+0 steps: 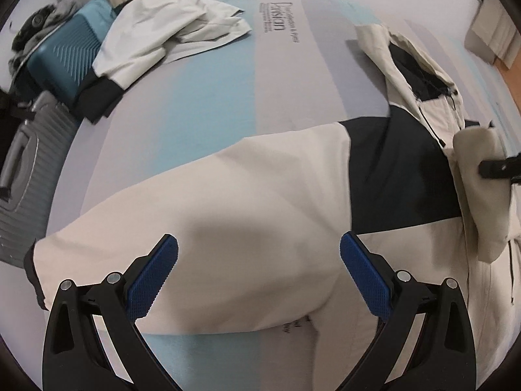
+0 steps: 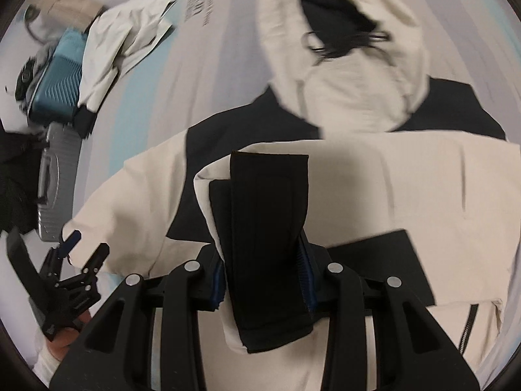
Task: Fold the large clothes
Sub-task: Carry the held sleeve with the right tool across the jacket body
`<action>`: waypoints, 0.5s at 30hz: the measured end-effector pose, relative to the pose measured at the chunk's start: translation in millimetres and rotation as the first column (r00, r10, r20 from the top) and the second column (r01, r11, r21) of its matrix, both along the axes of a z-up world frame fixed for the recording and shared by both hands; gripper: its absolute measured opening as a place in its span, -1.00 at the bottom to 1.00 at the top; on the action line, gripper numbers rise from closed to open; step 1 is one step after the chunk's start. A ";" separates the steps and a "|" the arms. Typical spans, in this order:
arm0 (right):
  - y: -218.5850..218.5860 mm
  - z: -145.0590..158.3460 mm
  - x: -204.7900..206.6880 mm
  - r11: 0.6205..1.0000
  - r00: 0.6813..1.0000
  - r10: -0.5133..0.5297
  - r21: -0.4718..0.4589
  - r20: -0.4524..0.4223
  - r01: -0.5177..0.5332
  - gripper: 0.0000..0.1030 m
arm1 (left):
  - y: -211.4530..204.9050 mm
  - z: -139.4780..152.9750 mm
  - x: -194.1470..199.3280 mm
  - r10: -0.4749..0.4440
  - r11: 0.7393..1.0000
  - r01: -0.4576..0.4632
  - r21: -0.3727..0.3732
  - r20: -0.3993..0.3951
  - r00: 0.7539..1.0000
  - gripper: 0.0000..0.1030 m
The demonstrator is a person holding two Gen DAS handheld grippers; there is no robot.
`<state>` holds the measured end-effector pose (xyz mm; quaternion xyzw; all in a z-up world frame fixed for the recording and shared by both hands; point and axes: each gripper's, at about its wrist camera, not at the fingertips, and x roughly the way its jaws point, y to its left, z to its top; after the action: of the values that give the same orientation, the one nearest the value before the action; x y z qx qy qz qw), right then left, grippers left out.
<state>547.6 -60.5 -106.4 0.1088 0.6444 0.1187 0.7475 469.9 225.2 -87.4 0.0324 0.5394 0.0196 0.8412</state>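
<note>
At the far left, beside the bed (image 1: 208, 104), stand a grey suitcase (image 1: 19, 176) and a teal suitcase (image 1: 70, 55), with a second cream jacket (image 1: 156, 36) crumpled near that edge. The hooded jacket (image 1: 254, 195) being folded, cream with black panels, lies spread across the striped bedsheet; its left sleeve (image 1: 130, 228) stretches out flat toward the grey suitcase. The left gripper (image 1: 259, 270) hangs over that sleeve with jaws wide apart, holding nothing. Further right, the hood (image 2: 342, 75) lies above the collar, drawcord loose. The right gripper (image 2: 263, 277) is clamped on the black cuff (image 2: 267, 215) of the right sleeve, carrying it across the chest.

Risks, as I judge them: the cuff is thick and slick-looking, so it could slide out of the pads mid-swing and drop the sleeve askew. Pulling too far may drag the whole body and rumple the flat panel. The empty left gripper pins nothing, so the jacket can shift
</note>
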 end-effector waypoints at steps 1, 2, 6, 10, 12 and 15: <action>7.1 -1.0 0.4 1.000 1.000 0.008 -0.003 0.002 -0.008 -0.35 | 3.9 0.3 -0.5 0.005 1.000 -0.005 -0.004 0.006 1.000 0.89; 15.5 -2.4 0.5 1.000 1.000 0.017 -0.009 0.006 -0.017 -0.35 | 9.4 0.9 -1.2 0.010 1.000 -0.009 -0.008 0.011 1.000 0.89; 51.2 -7.9 1.5 0.999 0.998 0.049 -0.024 0.027 -0.048 -0.35 | 30.9 0.6 -3.4 0.026 0.999 -0.025 -0.036 0.022 0.999 0.89; 76.6 -19.1 3.3 0.998 0.998 0.056 -0.026 0.023 -0.055 -0.35 | 47.7 -3.6 -4.5 0.031 0.998 -0.030 -0.048 0.021 0.999 0.89; 87.9 -24.2 5.0 0.998 0.998 0.058 -0.034 0.021 -0.058 -0.36 | 55.7 -5.8 -6.1 0.032 0.998 -0.031 -0.050 0.023 0.999 0.89; 104.4 -32.3 9.0 0.997 0.998 0.066 -0.050 0.014 -0.065 -0.36 | 67.9 -11.5 -8.4 0.027 0.999 -0.026 -0.043 0.021 0.999 0.89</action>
<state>556.6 43.9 -138.7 0.0680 0.6445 0.1277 0.7508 461.5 293.1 -98.9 0.0068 0.5308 0.0195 0.8472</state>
